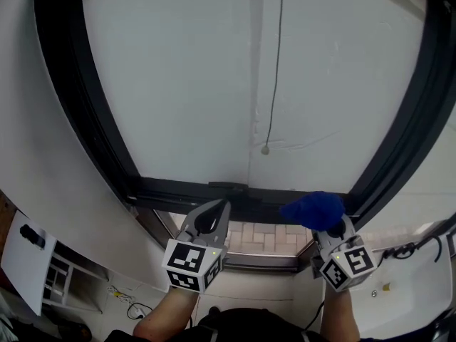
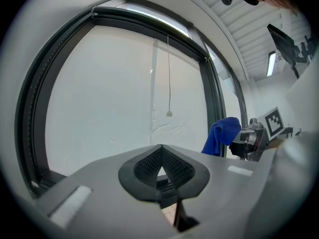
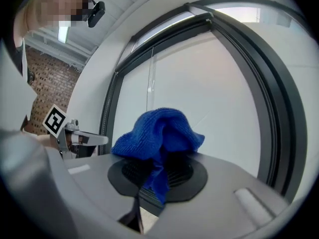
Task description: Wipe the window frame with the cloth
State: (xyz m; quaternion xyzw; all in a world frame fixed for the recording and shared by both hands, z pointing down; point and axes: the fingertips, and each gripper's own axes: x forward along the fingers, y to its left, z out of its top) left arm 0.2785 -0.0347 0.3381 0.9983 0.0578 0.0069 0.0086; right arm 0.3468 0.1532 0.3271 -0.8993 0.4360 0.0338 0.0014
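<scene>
The blue cloth (image 1: 313,209) is bunched in the jaws of the right gripper (image 1: 326,225). In the right gripper view, the jaws are closed on a fold of it. The rest of the cloth (image 3: 157,131) is heaped above the jaws. In the head view it sits at the lower right, against the bottom rail of the dark window frame (image 1: 178,189) and near the frame's lower right corner.

The only print to be seen is the black-and-white square patterns on the grippers' marker cubes (image 1: 191,264).

The left gripper (image 1: 217,211) is at lower centre and points up at the same rail. Its jaws are closed tip to tip with nothing between them, as the left gripper view shows.

Both forearms (image 1: 167,312) rise from the bottom edge of the picture, side by side and apart.

Above, a thin cord (image 1: 276,63) with a small knob hangs down in front of the white pane (image 1: 171,84). Brick paving (image 1: 263,235) shows below the frame.
</scene>
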